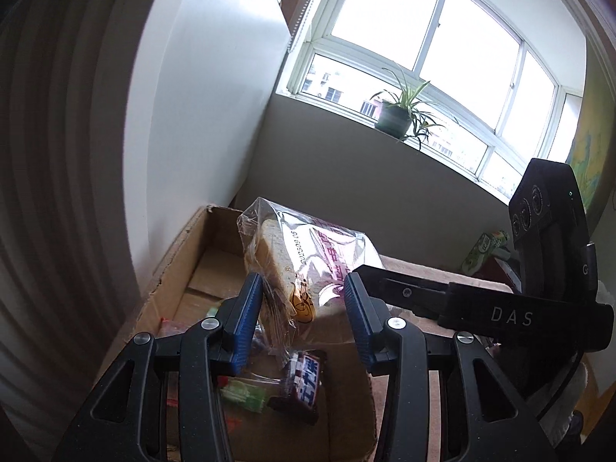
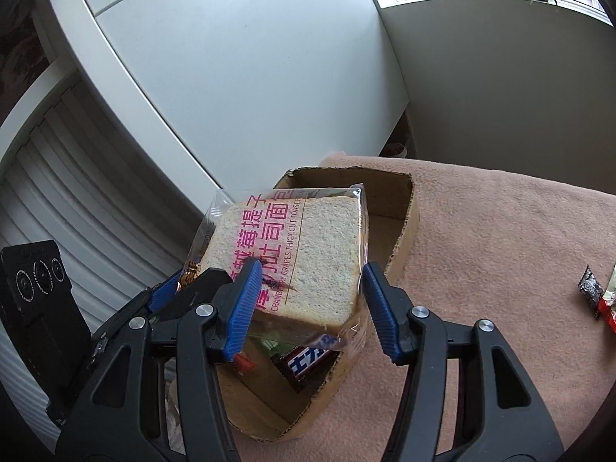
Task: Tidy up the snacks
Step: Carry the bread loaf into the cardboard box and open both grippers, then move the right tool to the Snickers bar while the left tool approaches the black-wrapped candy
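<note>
A: Position of the bagged toast (image 2: 308, 254)?

B: Above the cardboard box (image 2: 404, 231), pinched by both grippers.

A: Grip?

B: Left gripper (image 1: 304, 308) and right gripper (image 2: 308, 300) each clamp the toast. A chocolate bar (image 2: 308, 362) lies inside the box.

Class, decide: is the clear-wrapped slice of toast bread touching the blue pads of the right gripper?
Touching. In the right wrist view the right gripper has both blue pads pressed against the wrapper of the toast bread, held above the cardboard box.
</note>
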`<state>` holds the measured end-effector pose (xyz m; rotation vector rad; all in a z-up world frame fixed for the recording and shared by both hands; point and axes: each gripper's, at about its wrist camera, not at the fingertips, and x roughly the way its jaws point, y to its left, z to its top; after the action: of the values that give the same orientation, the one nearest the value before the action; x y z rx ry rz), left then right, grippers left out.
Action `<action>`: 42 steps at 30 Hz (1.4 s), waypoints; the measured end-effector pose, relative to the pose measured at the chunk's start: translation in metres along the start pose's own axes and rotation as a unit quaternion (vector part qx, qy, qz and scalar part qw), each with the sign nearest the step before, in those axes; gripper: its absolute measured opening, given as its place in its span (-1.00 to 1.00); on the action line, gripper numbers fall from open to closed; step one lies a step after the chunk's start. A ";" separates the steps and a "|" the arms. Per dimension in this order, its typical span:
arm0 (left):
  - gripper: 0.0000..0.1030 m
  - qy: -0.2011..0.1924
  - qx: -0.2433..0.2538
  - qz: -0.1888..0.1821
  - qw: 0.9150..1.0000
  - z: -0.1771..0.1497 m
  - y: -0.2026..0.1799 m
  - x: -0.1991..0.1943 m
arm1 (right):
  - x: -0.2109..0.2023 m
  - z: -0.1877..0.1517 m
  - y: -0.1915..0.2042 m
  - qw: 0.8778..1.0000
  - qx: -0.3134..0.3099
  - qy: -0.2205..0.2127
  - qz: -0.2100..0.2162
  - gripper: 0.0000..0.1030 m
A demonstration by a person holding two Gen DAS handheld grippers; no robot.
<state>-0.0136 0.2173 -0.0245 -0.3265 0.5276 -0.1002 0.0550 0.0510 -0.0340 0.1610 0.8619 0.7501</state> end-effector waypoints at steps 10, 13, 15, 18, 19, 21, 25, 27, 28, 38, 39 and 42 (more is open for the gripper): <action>-0.23 -0.012 -0.016 0.055 0.998 -0.001 0.022 -0.002 | 0.015 -0.013 0.011 1.000 -0.017 0.016 -0.004 -0.06; -0.23 -0.015 -0.015 0.051 0.998 0.000 0.019 -0.004 | 0.009 -0.016 0.009 1.000 -0.019 0.010 -0.012 -0.06; -0.23 -0.017 -0.012 0.049 0.999 0.000 0.016 -0.006 | 0.002 -0.017 0.005 1.000 -0.017 0.006 -0.016 -0.06; -0.23 -0.019 -0.006 0.045 0.999 0.002 0.008 -0.005 | -0.005 -0.014 -0.007 1.000 -0.015 0.000 -0.027 -0.06; -0.23 -0.018 -0.004 0.043 0.999 0.003 0.005 -0.004 | -0.012 -0.012 -0.011 0.999 -0.014 -0.002 -0.031 -0.06; -0.23 -0.016 0.000 0.038 0.999 0.003 -0.002 -0.003 | -0.021 -0.011 -0.016 0.999 -0.013 -0.010 -0.042 -0.04; -0.23 -0.013 0.010 0.024 1.000 0.004 -0.020 0.001 | -0.044 -0.013 -0.034 0.998 -0.009 -0.026 -0.063 0.13; -0.23 -0.010 0.020 0.015 1.000 0.003 -0.031 0.001 | -0.055 -0.014 -0.044 0.996 -0.008 -0.035 -0.079 0.21; -0.23 -0.008 0.025 0.011 1.000 0.002 -0.037 0.003 | -0.059 -0.015 -0.050 0.996 -0.007 -0.036 -0.086 0.21; -0.23 0.047 0.064 -0.062 0.995 -0.002 -0.101 0.040 | -0.118 -0.031 -0.113 0.989 0.036 -0.040 -0.141 0.21; -0.23 0.058 0.062 -0.075 0.994 -0.003 -0.107 0.046 | -0.124 -0.034 -0.121 0.987 0.042 -0.039 -0.151 0.21; -0.23 0.090 0.059 -0.091 0.990 -0.008 -0.124 0.071 | -0.139 -0.046 -0.147 0.980 0.052 -0.035 -0.190 0.21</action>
<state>0.0421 0.0851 -0.0243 -0.2508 0.6665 -0.3395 0.0413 -0.1565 -0.0381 0.1092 0.8346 0.3405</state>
